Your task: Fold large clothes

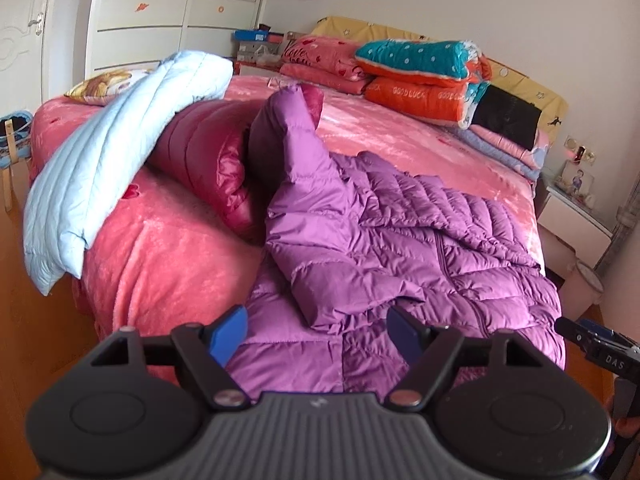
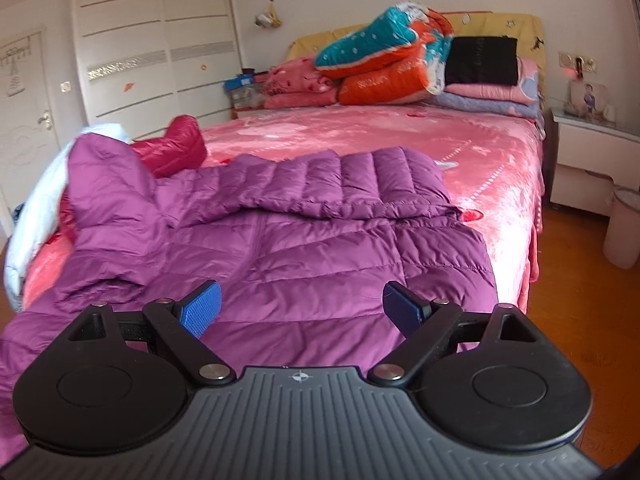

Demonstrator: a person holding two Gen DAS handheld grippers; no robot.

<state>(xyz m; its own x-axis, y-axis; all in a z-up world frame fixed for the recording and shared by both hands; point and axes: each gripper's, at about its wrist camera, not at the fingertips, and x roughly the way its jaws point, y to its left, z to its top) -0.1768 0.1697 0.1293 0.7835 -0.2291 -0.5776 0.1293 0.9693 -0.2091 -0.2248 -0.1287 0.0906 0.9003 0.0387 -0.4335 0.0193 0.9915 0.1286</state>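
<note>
A purple quilted down jacket (image 1: pixel 400 240) lies spread and rumpled on the near end of the pink bed (image 1: pixel 400 140), its hood (image 1: pixel 288 120) raised toward the far left. In the right wrist view the same jacket (image 2: pixel 320 240) has one side folded over its middle. My left gripper (image 1: pixel 318 334) hangs open over the jacket's near hem with nothing between its blue pads. Over the jacket's lower part my right gripper (image 2: pixel 302 310) stands open and empty too. Its body (image 1: pixel 600 348) shows at the right edge of the left wrist view.
A dark red jacket (image 1: pixel 200 160) and a pale blue one (image 1: pixel 112 152) lie heaped at the bed's left corner. Folded quilts (image 1: pixel 420 76) and pillows are stacked by the headboard. A nightstand (image 2: pixel 592 160) and a bin (image 2: pixel 624 232) stand on the wooden floor to the right.
</note>
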